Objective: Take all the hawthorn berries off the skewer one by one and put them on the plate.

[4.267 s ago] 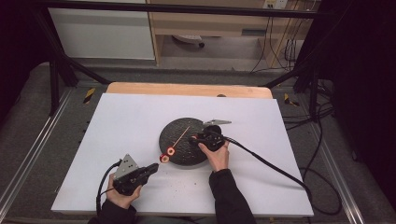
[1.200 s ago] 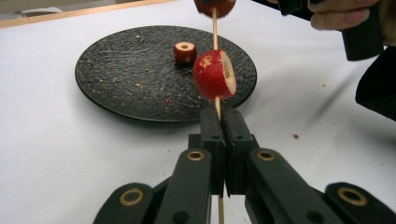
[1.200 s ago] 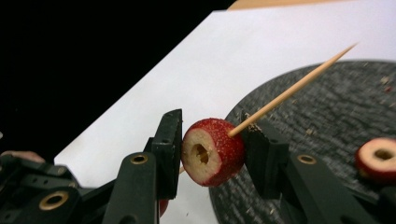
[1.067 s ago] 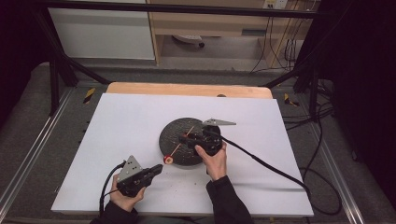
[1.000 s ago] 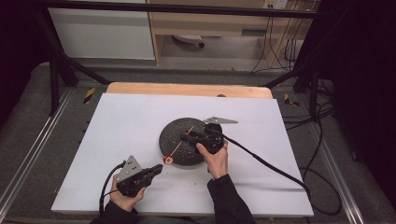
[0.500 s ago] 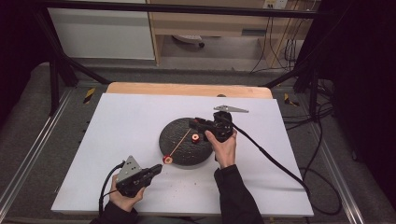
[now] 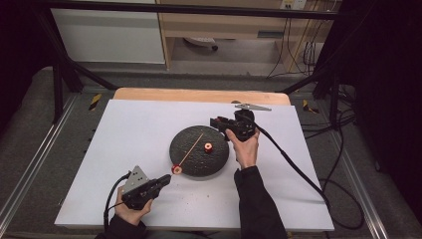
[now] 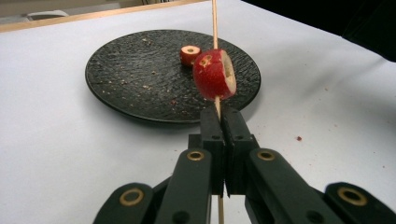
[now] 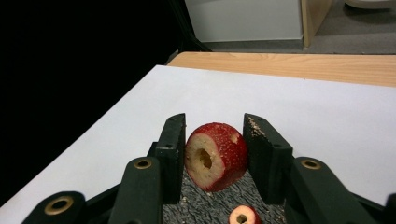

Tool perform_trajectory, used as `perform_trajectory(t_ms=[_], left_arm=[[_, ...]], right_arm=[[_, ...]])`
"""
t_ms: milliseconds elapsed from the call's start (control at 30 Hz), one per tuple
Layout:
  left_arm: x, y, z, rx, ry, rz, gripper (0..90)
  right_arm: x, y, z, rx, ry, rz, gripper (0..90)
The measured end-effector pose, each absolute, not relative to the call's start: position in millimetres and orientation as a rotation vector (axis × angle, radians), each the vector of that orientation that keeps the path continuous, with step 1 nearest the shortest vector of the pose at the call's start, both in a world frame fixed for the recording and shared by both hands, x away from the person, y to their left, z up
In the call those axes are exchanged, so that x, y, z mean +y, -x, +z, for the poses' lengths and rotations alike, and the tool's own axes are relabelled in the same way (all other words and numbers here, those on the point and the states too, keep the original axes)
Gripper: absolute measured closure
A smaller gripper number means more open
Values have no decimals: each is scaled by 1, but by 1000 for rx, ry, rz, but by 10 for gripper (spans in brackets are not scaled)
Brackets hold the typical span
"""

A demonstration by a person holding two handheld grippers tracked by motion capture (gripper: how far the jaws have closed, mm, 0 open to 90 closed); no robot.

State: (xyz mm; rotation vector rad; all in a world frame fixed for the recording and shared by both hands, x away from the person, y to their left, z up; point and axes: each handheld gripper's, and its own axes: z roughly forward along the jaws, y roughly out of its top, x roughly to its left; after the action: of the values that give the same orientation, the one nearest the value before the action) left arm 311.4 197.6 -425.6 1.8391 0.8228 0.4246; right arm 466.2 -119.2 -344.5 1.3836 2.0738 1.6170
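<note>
While the left gripper (image 8: pixel 219 122) is kept low near the front edge of the white table (image 7: pixel 124 129), its jaws are pressed together on a thin wooden skewer (image 8: pixel 215 21), which runs up and away from them across the black plate (image 8: pixel 121 60). One cored red fruit piece (image 8: pixel 215 74) is already threaded on the skewer just above the jaws, at the plate's near rim. A second, smaller cored piece (image 8: pixel 190 54) lies loose on the plate, near its middle.

The right gripper (image 9: pixel 214 140) is seen in the high view at the plate's far right edge, raised above it. A third red fruit piece (image 9: pixel 216 156) is pinched between its jaws, skin against the pads, with the cored hole turned outward toward the camera (the hole looks clean and open).

The step in hand is judged to be the carrying of this piece to the skewer for threading. For the next move, the free tip of the skewer, which lies over the far side of the plate, must be met by the hole: the piece has to be turned so that its bore lines up with the stick, then slid along it toward the first piece. A steady hold on the skewer will be needed, since a thin stick can flex or be pushed aside by an off-centre approach.
</note>
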Motion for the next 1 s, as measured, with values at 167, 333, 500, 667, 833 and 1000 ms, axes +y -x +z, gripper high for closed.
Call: perform_trajectory(t_ms=[167, 333, 500, 667, 833, 1000], left_arm=[[198, -312, -425, 824, -1837, 425, 884], [198, -312, -425, 825, -1838, 425, 884], [198, -312, -425, 826, -1838, 425, 884], [198, -312, -426, 826, -1838, 424, 884], [198, -312, -426, 826, -1840, 425, 884], [197, -312, -426, 827, -1842, 425, 884]], right_arm=[[-116, -473, -356, 2102, -1402, 1571, 612], [-109, -474, -371, 2143, -1408, 1535, 612], [-101, -472, -387, 2187, -1411, 1515, 612], [-91, -465, -405, 2241, -1411, 1497, 612], [-83, -456, -426, 2304, -1410, 1445, 611], [-78, -450, -440, 2345, -1414, 1409, 611]])
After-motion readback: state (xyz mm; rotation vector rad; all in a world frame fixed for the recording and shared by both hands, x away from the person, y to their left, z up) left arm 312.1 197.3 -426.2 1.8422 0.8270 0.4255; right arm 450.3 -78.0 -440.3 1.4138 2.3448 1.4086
